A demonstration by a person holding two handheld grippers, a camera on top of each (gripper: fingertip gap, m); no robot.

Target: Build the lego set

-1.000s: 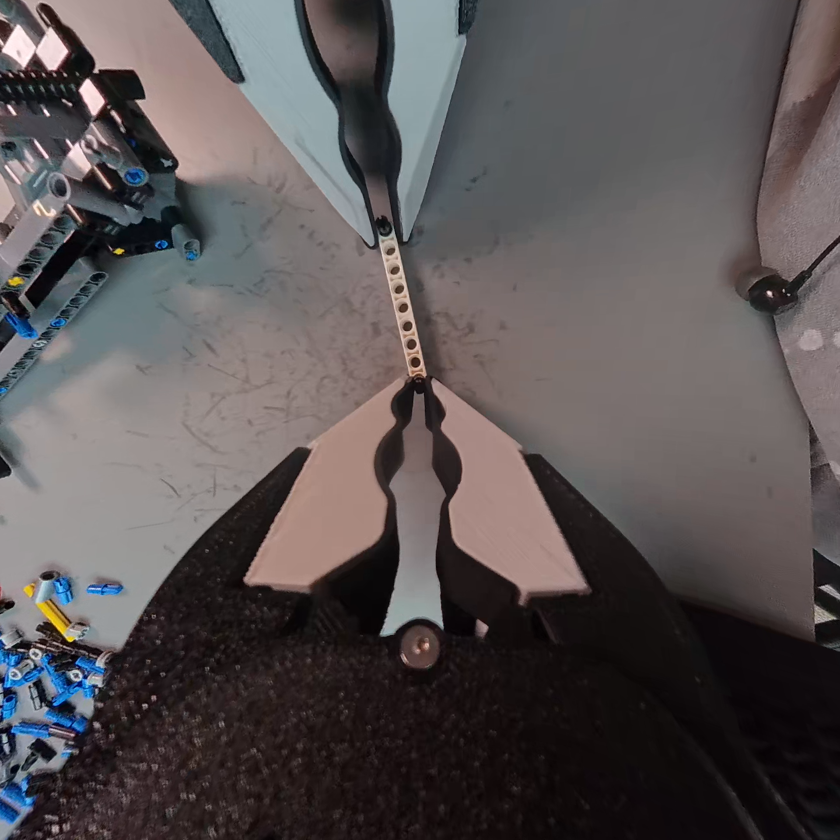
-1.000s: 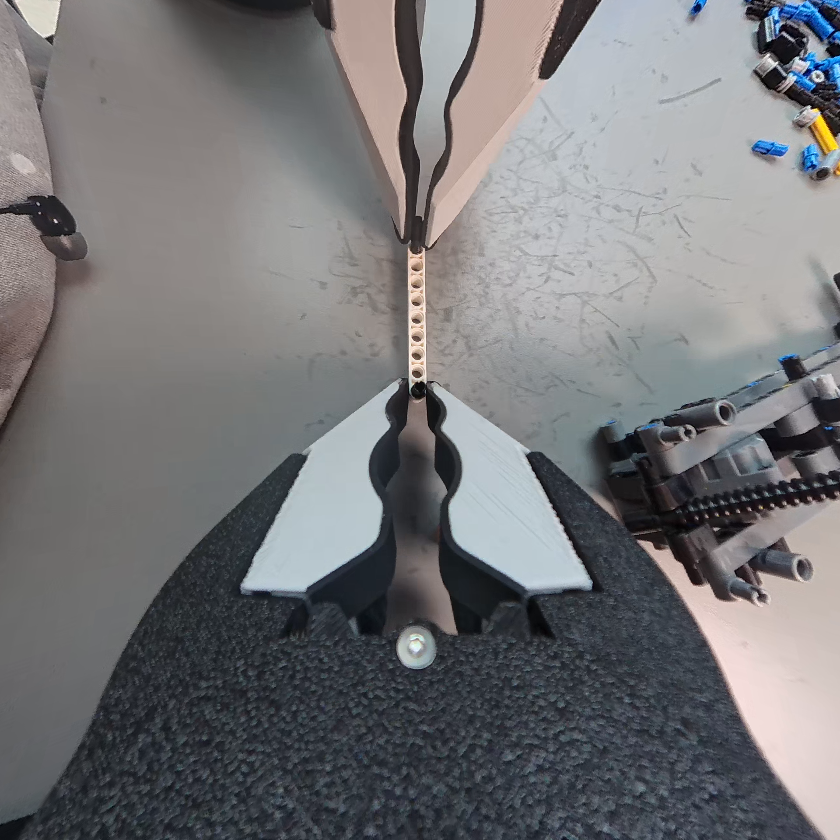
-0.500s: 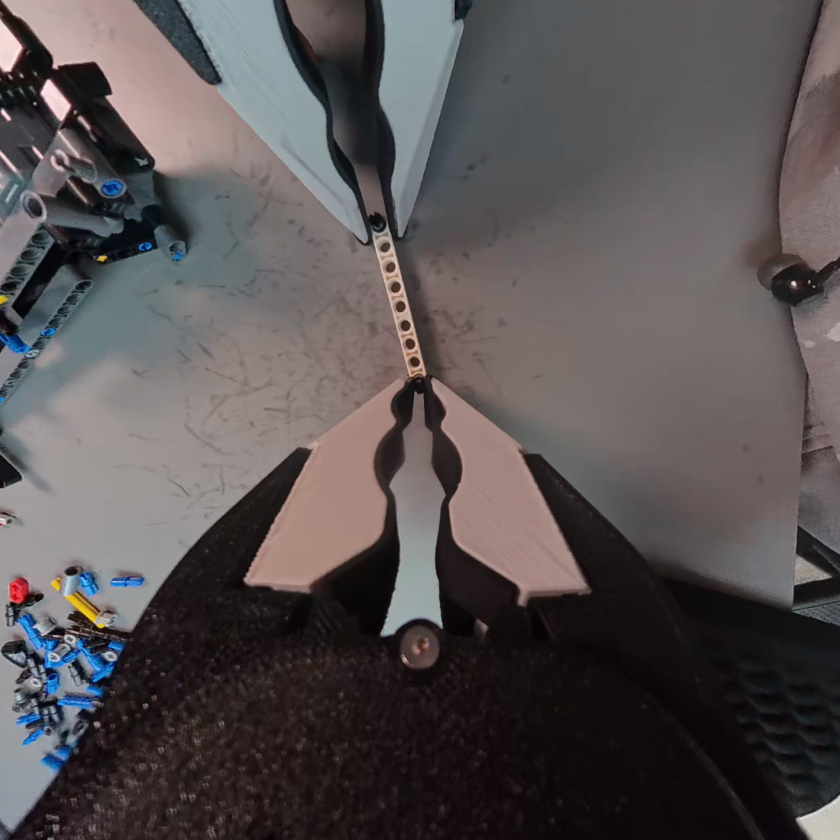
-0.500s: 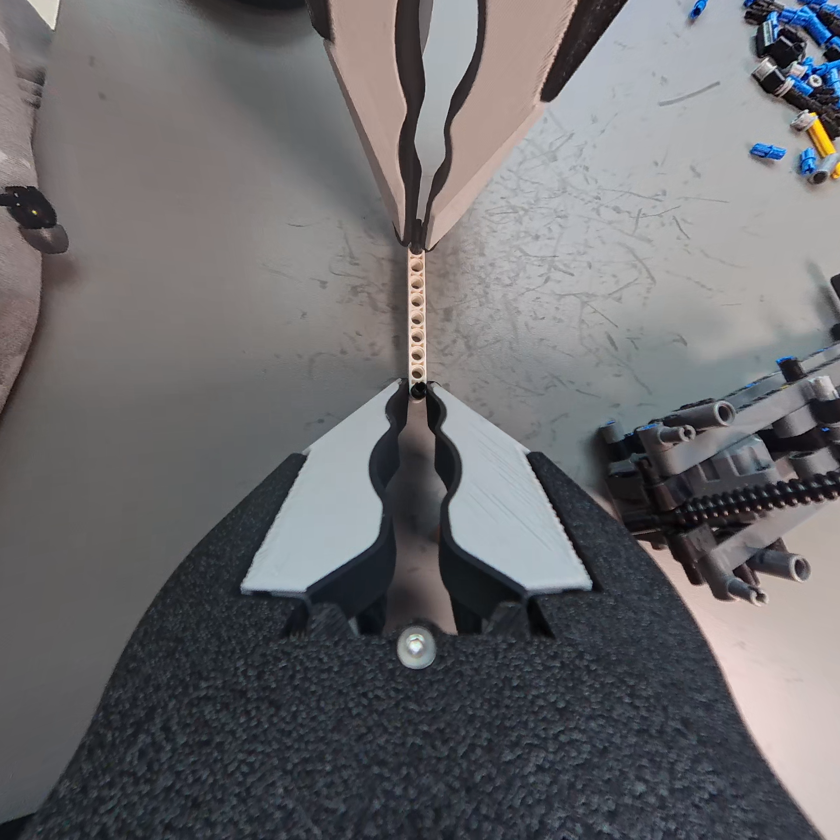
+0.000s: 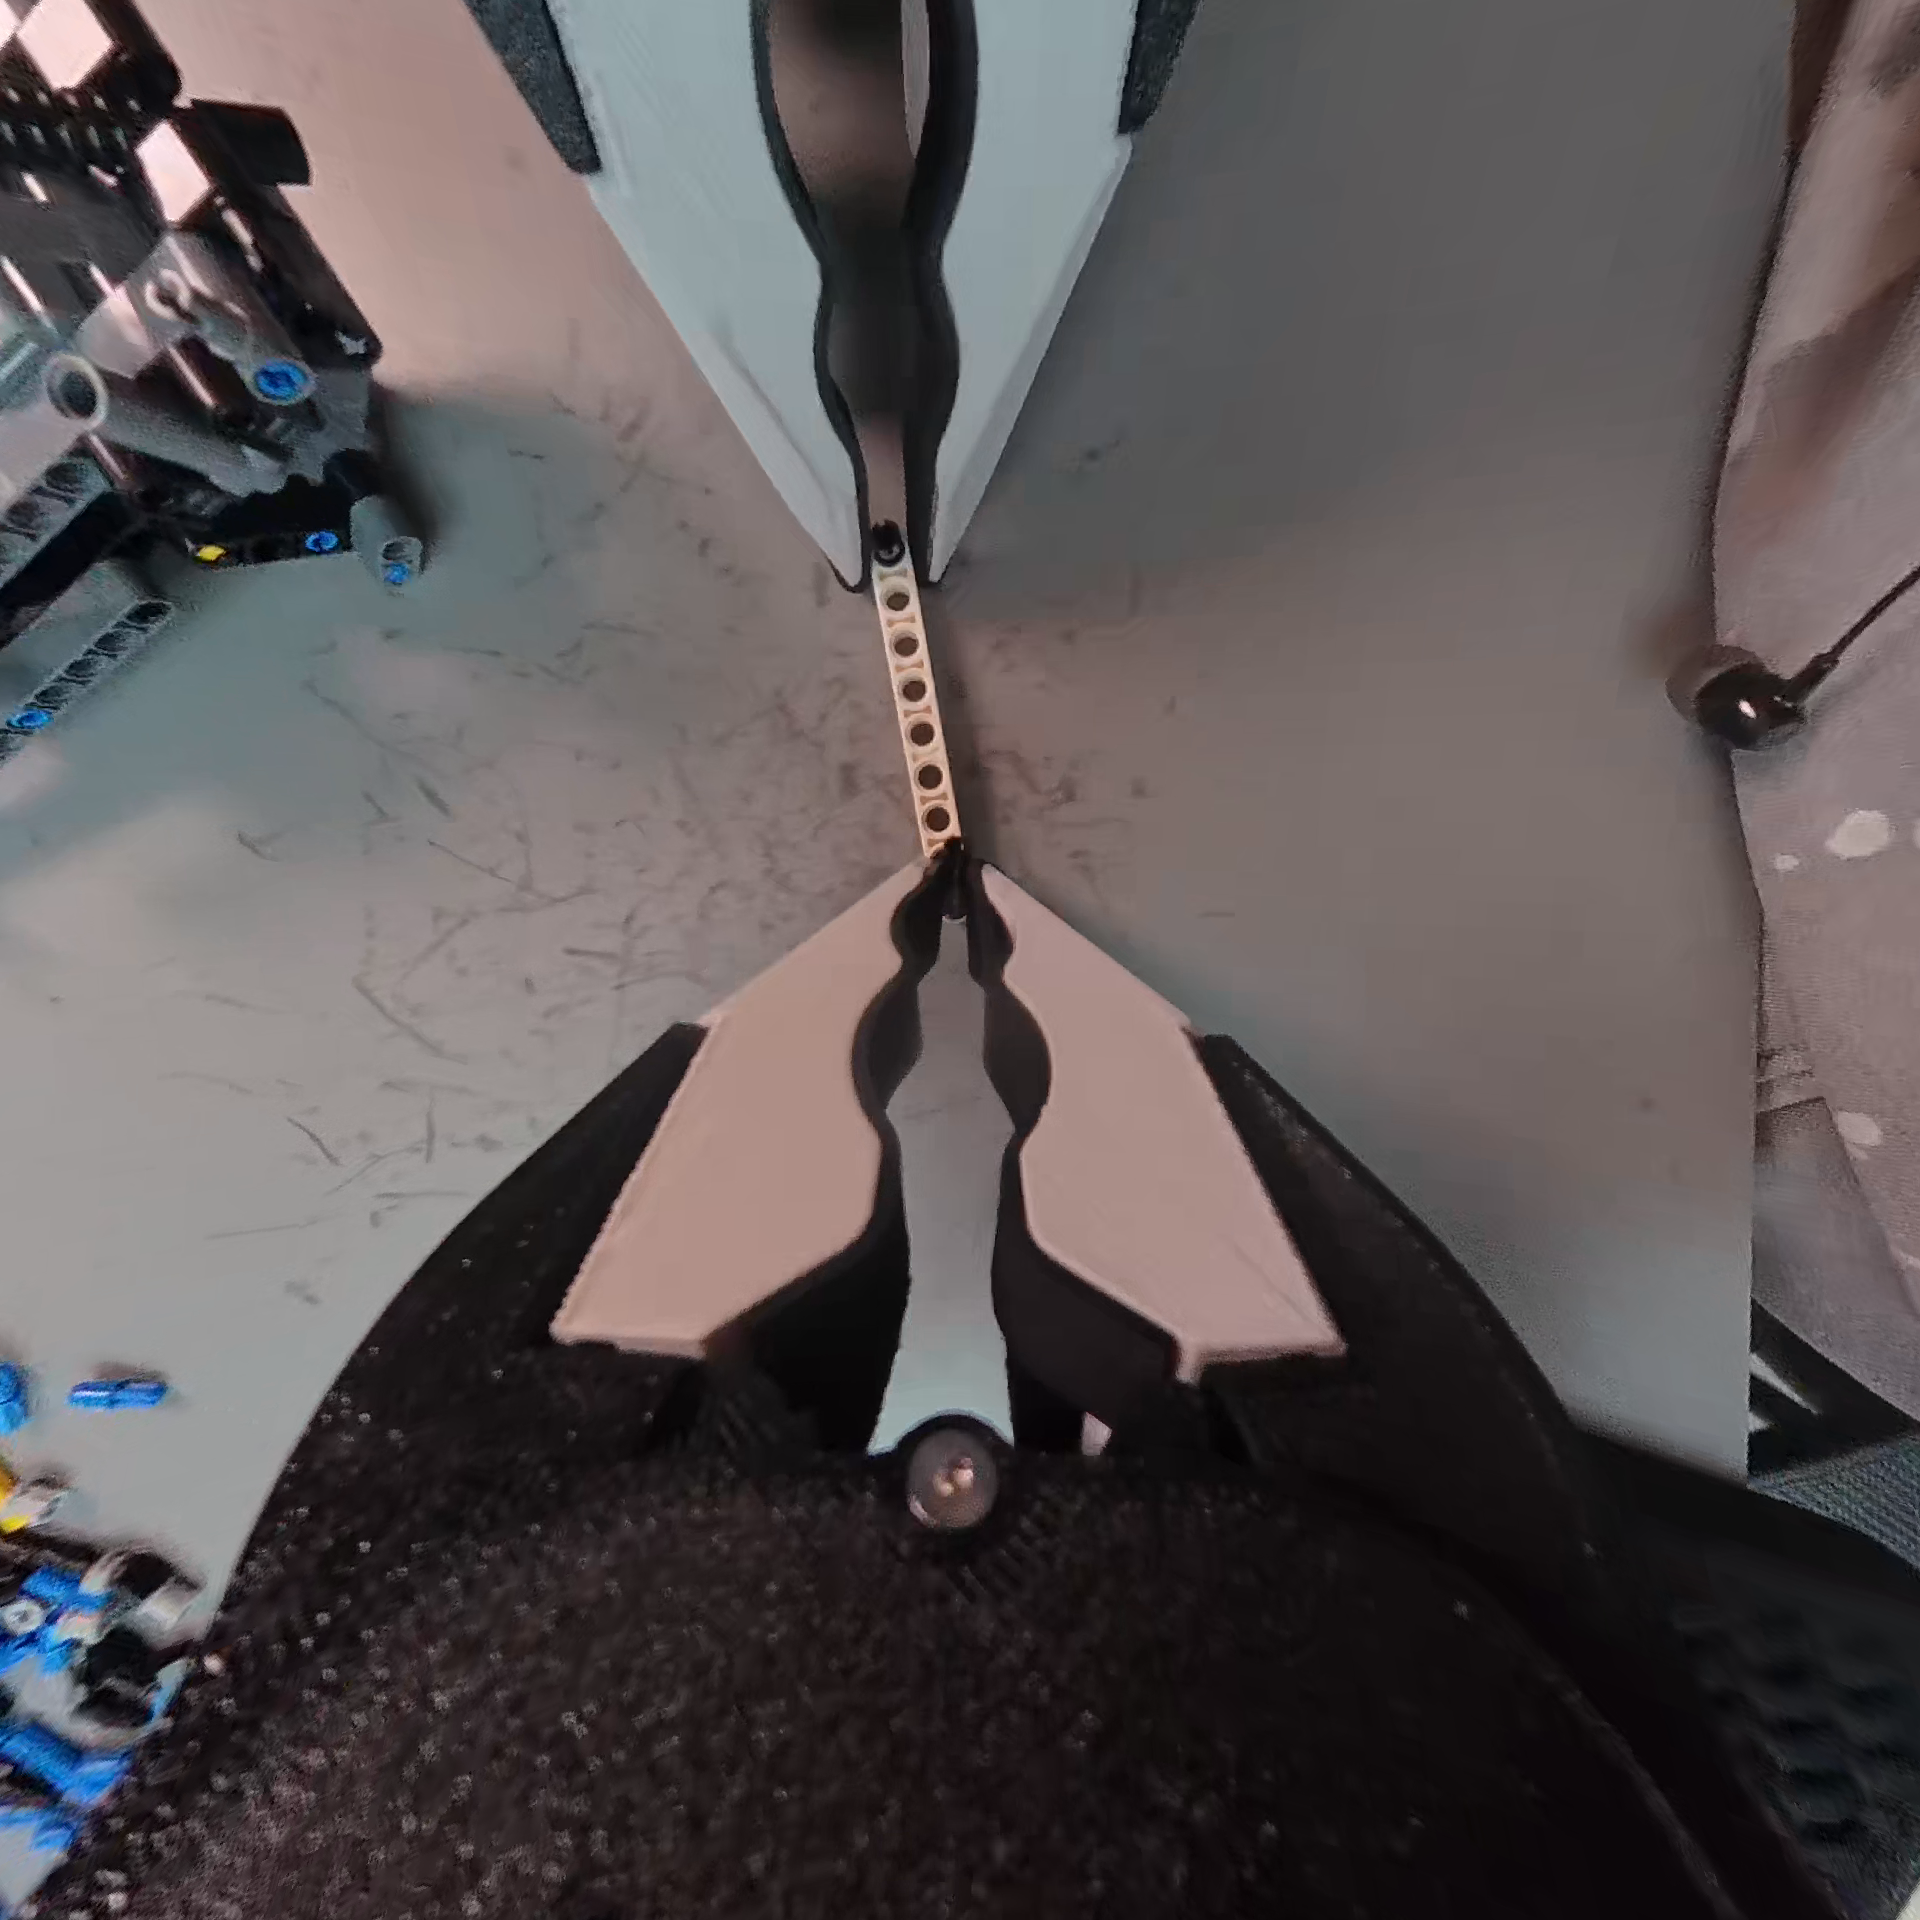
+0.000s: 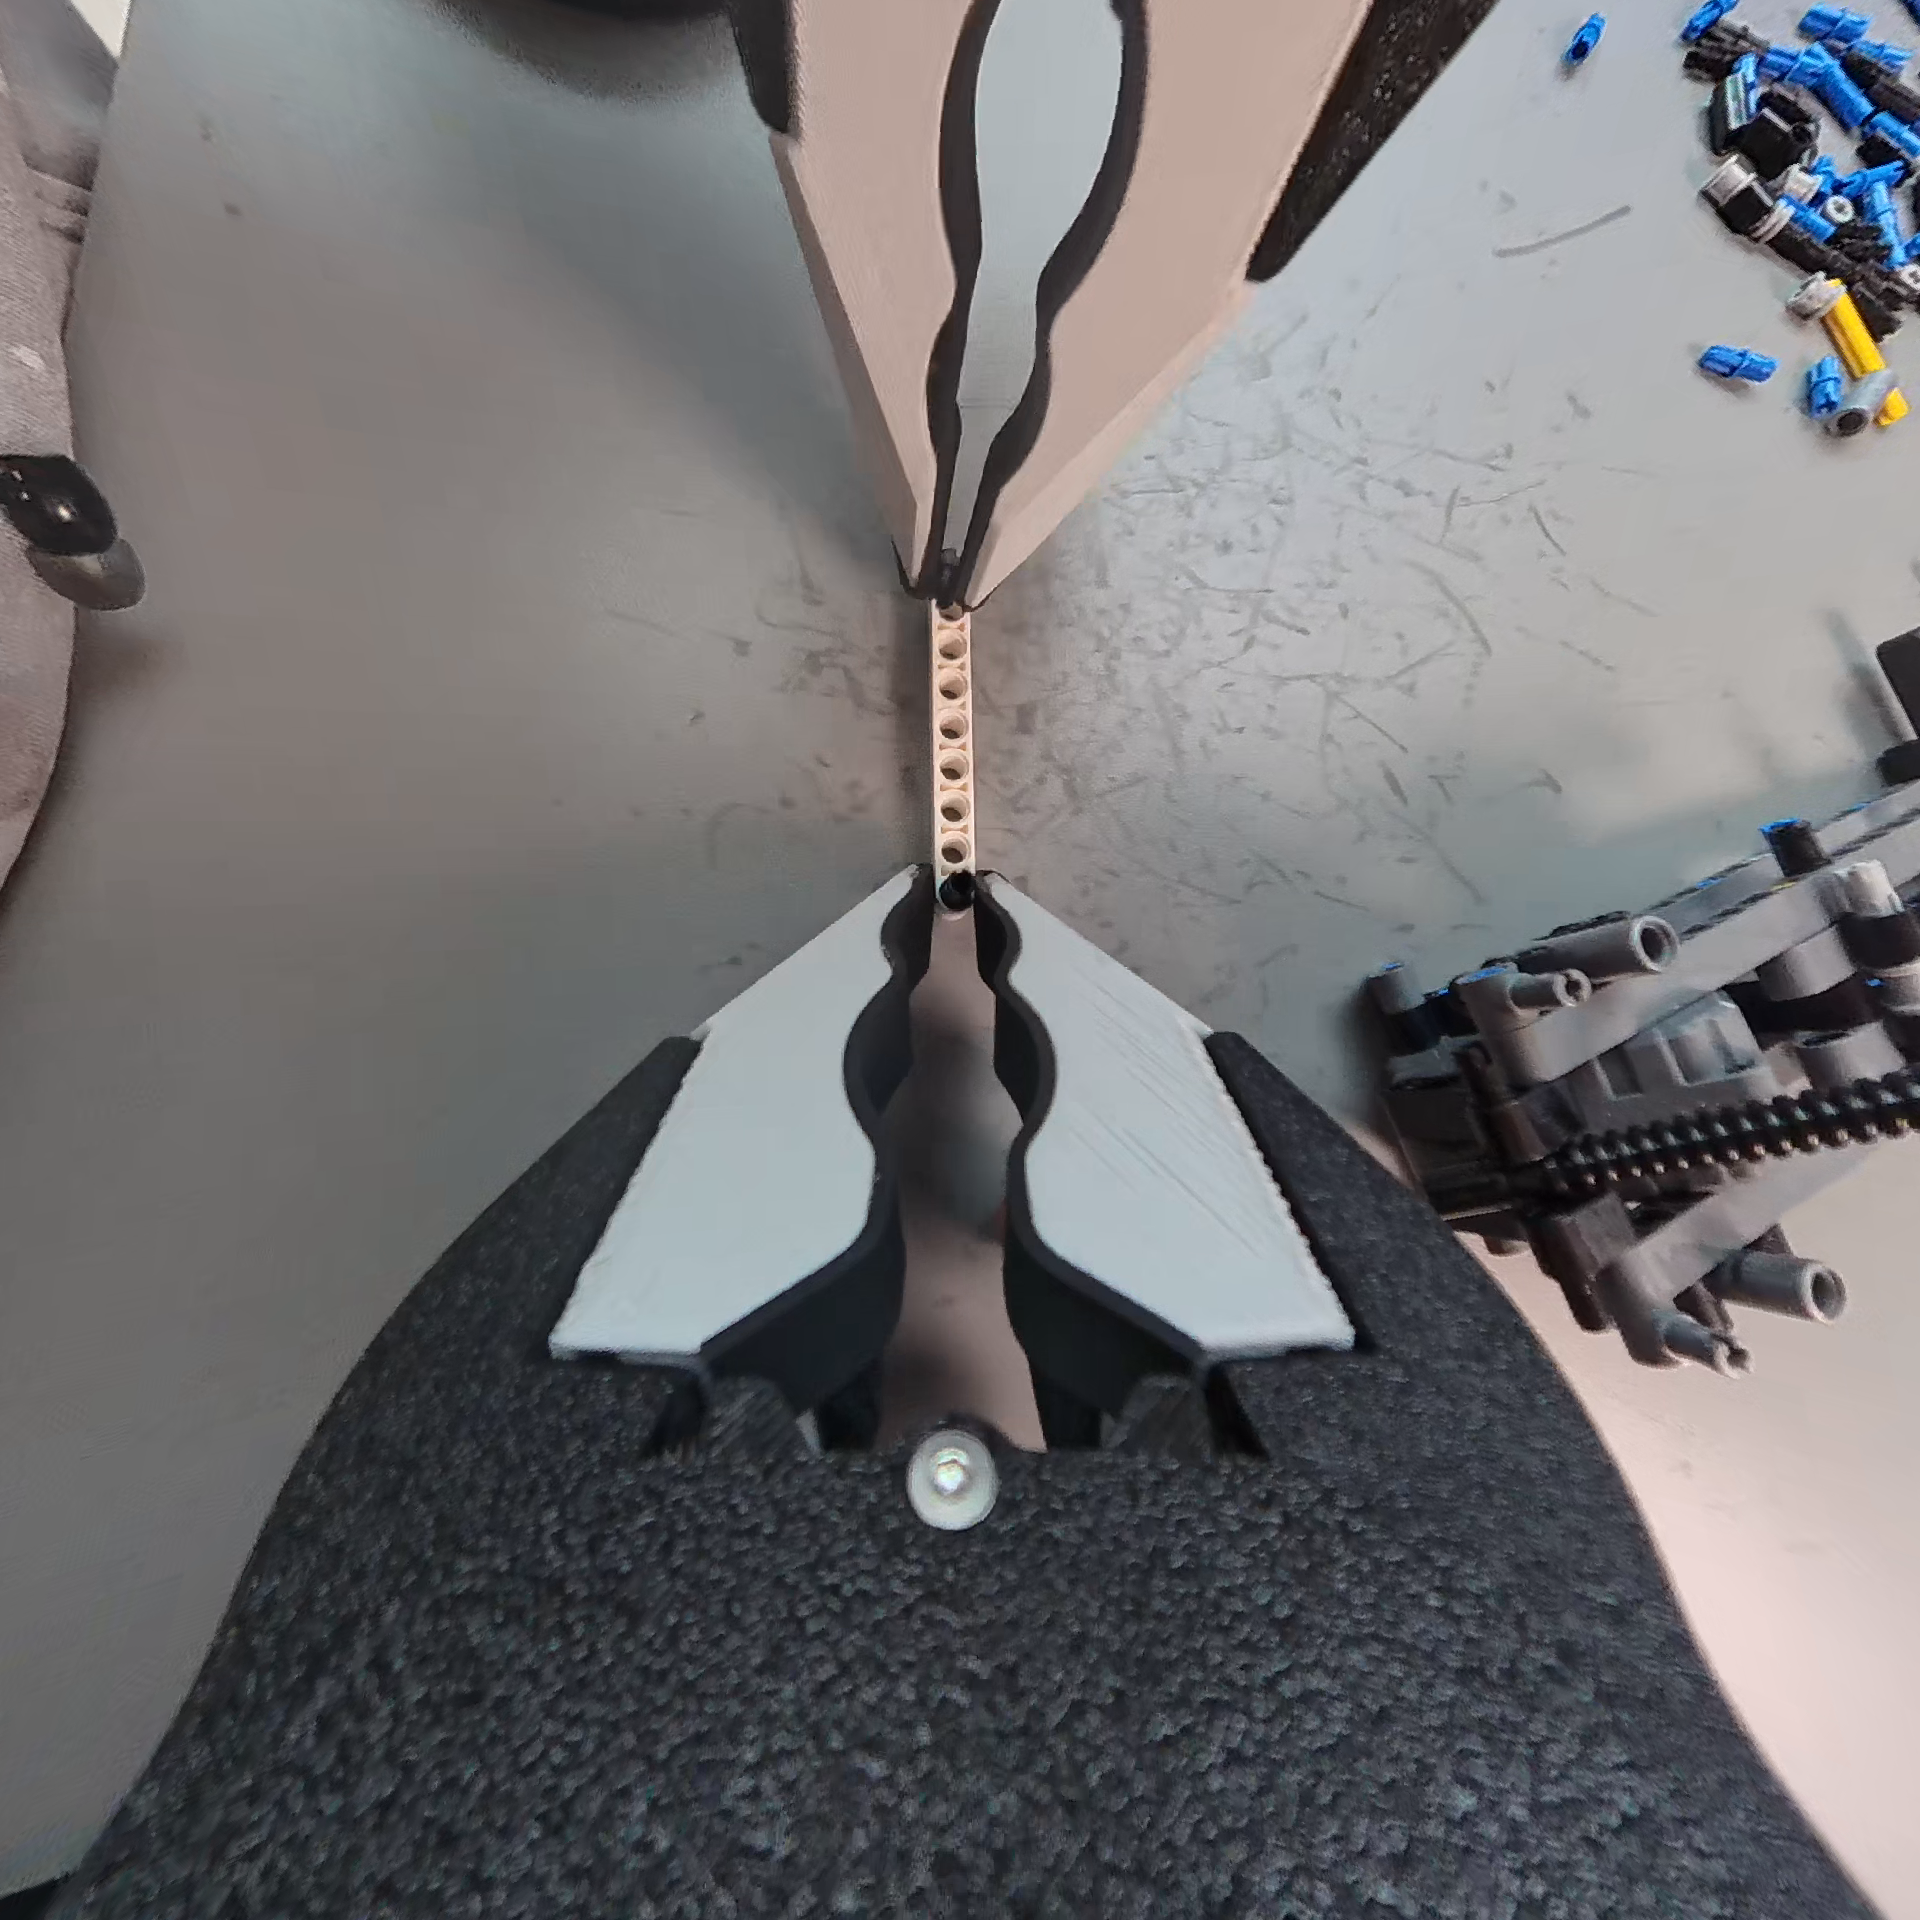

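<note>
A white beam with a row of holes (image 5: 916,709) hangs above the grey table between my two grippers. My left gripper (image 5: 951,878) is shut on its near end. My right gripper (image 5: 891,561) comes in from the top of the left wrist view, shut on the far end, where a black pin sits. In the right wrist view the same beam (image 6: 952,743) runs from my right gripper (image 6: 954,888) up to my left gripper (image 6: 943,587). The part-built grey and black model (image 6: 1683,1091) lies at the right of that view and also shows in the left wrist view (image 5: 156,395).
A pile of small blue, black and yellow pieces (image 6: 1829,197) lies at the top right of the right wrist view and also shows in the left wrist view (image 5: 62,1642). A grey cloth with a black cable end (image 5: 1745,707) lies along the table's edge. The scratched table (image 5: 520,935) shows around the beam. The grippers' ends are close to 6 cm from one another.
Both grippers have kept hold of the beam. In the left wrist view the right gripper now points straighter down at me and the model has slid a little to the right.
</note>
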